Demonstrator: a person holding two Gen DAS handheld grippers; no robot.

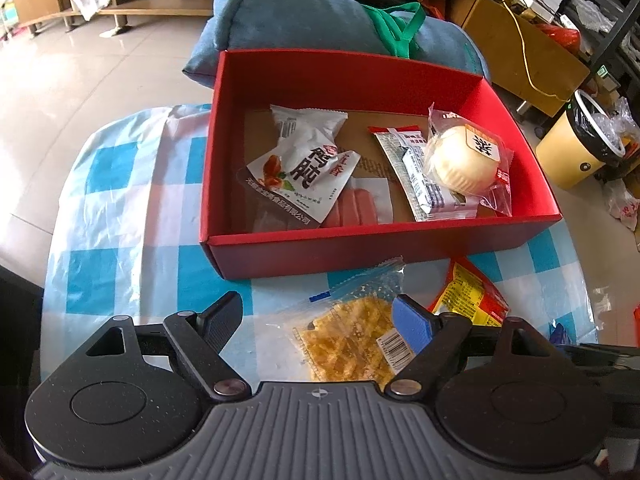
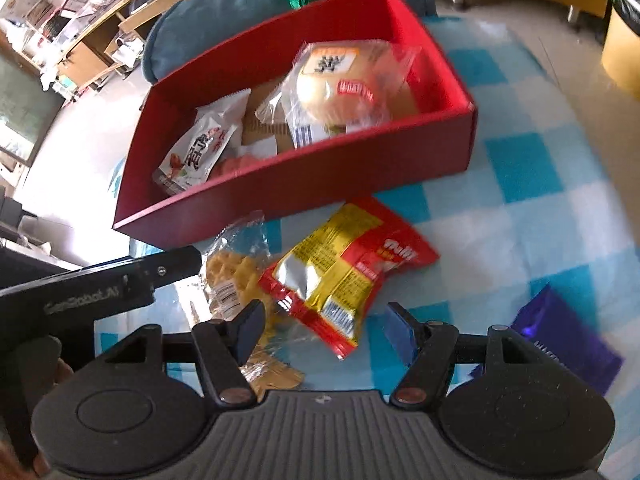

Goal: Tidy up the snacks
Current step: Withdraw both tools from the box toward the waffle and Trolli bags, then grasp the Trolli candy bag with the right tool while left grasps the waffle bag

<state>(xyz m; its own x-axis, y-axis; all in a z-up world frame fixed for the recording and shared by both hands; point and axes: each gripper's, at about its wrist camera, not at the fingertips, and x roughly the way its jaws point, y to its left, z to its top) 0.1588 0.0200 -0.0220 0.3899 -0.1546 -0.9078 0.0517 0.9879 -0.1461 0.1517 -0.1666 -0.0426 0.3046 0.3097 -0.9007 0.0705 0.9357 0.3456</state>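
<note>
Snacks are split between what's already in the red box (image 1: 360, 240) and what's lying loose on the checked cloth of the surface (image 1: 120, 208) in front of it. Nearest the left gripper (image 1: 320, 322) is a clear packet of yellow crackers (image 1: 348, 344), sitting right between its fingers, which are spread wide and not pressing on it, so it looks lined up for a grab rather than holding anything. Just beside that is the red and yellow snack bag (image 2: 344, 268), and the right gripper (image 2: 324, 330) hangs over its near end with its fingers parted and nothing clamped, my guess is that one's its target. Off to the right there's a purple packet (image 2: 560, 344), well apart from the others and untouched. Further back, the box sits snug up to the loose packets, handy for a short drop. Inside it: a white packet with big black characters (image 1: 308, 176) lying over some pink sausages (image 1: 352, 208) on the left, and a round bun in clear wrap (image 1: 464, 160) resting on a silver sachet (image 1: 416, 176) on the right. Middle of the box floor is bare, so there's room. Behind the box is a blue cushion (image 1: 300, 16).
</note>
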